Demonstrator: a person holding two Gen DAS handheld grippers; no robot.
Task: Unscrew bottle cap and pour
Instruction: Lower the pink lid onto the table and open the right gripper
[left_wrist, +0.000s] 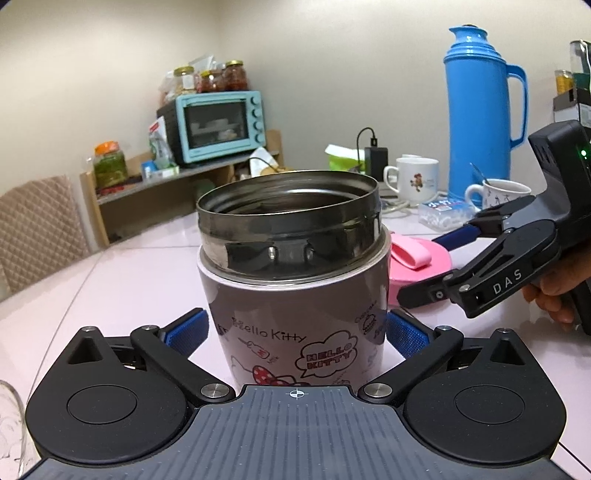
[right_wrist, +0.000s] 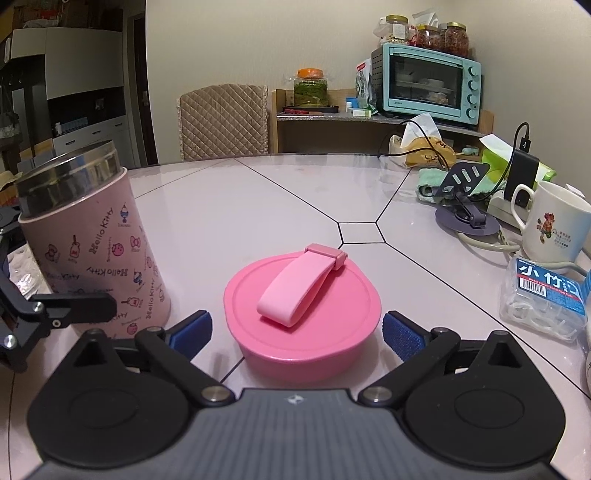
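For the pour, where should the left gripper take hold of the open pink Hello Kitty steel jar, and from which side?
Probably the pink Hello Kitty steel jar is best gripped across its straight printed body, below the bare steel threaded neck, coming level from the near side. It stands upright between the open left gripper, whose blue pads already flank the wall.

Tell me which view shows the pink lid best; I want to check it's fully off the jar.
The right wrist view: the pink lid lies whole on the table, strap up, between the open right jaws, apart from the jar. The left wrist view shows only a sliver of it behind the jar's open mouth.
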